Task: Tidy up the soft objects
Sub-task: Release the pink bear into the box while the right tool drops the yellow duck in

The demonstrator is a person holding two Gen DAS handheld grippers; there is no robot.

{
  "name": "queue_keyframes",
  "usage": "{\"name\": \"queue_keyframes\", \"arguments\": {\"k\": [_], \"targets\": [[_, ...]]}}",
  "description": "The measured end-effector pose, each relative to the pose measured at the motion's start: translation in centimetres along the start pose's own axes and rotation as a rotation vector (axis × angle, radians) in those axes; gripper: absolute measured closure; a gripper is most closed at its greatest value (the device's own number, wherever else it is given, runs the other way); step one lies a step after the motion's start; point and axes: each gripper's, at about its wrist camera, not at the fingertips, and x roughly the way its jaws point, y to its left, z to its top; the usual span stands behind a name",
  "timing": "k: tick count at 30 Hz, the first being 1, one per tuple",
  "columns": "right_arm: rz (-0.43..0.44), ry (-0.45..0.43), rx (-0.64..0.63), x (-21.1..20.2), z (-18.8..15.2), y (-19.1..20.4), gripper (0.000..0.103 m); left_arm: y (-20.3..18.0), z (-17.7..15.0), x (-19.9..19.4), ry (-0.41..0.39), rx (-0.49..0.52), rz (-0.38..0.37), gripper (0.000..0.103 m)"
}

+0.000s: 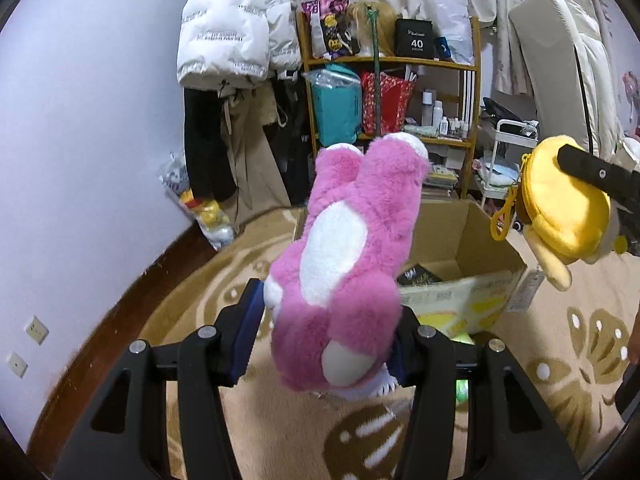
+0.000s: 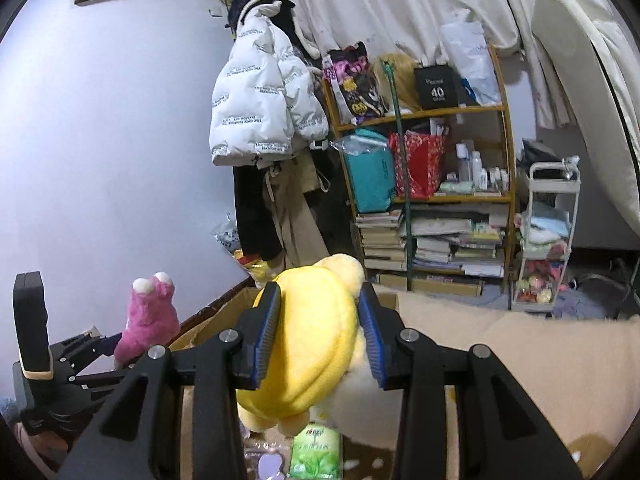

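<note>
A pink and white plush toy point(image 1: 344, 256) hangs in the air with my left gripper point(image 1: 330, 304) shut on its lower body. Beyond it an open cardboard box point(image 1: 460, 236) stands on the rug. In the right wrist view a yellow plush toy point(image 2: 312, 344) sits squeezed between the blue pads point(image 2: 266, 332) of my right gripper point(image 2: 320, 292), which is shut on it above the box's edge point(image 2: 208, 320). The left wrist view shows the same yellow plush point(image 1: 560, 208) at the right, level with the pink one. The pink plush point(image 2: 150, 316) shows again at the right wrist view's lower left.
A wooden shelf point(image 1: 472, 64) packed with bags, bottles and books stands behind the box, a white puffer jacket point(image 1: 236, 28) hanging to its left. A white cart point(image 2: 552, 240) and a leaning mattress point(image 1: 568, 60) are at the right. A green packet point(image 2: 316, 452) lies below the yellow plush.
</note>
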Motion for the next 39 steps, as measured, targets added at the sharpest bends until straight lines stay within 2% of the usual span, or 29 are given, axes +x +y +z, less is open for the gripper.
{"name": "queue_keyframes", "arguments": {"k": [8,12,19,25,28,31,37,39], "targets": [[0.018,-0.032,-0.032,1.7,3.1,0.8,0.062,-0.3,3.5,1.6,-0.046,0.003,-0.006,0.051],[0.032,-0.021,-0.047,3.6,4.1,1.7,0.062,-0.2,4.8,3.4,-0.025,-0.021,-0.014,0.051],[0.008,0.061,-0.031,6.9,2.2,1.2,0.062,-0.4,4.7,8.0,0.096,-0.042,-0.032,0.05],[-0.044,0.142,-0.02,9.2,0.2,0.0,0.061,-1.8,4.2,9.9,0.14,0.005,-0.04,0.049],[-0.071,0.183,-0.013,10.1,-0.5,-0.6,0.061,-2.0,4.2,10.5,0.162,-0.016,-0.045,0.049],[-0.086,0.212,-0.015,10.5,-1.1,-0.9,0.058,-1.9,4.2,10.6,0.153,-0.027,-0.031,0.045],[-0.067,0.233,-0.006,10.4,-1.6,-1.5,0.056,-1.9,4.2,10.1,0.134,-0.031,-0.026,0.025],[-0.074,0.234,-0.013,10.2,-1.6,-1.4,0.056,-1.8,4.3,10.0,0.136,-0.026,-0.018,0.025]]}}
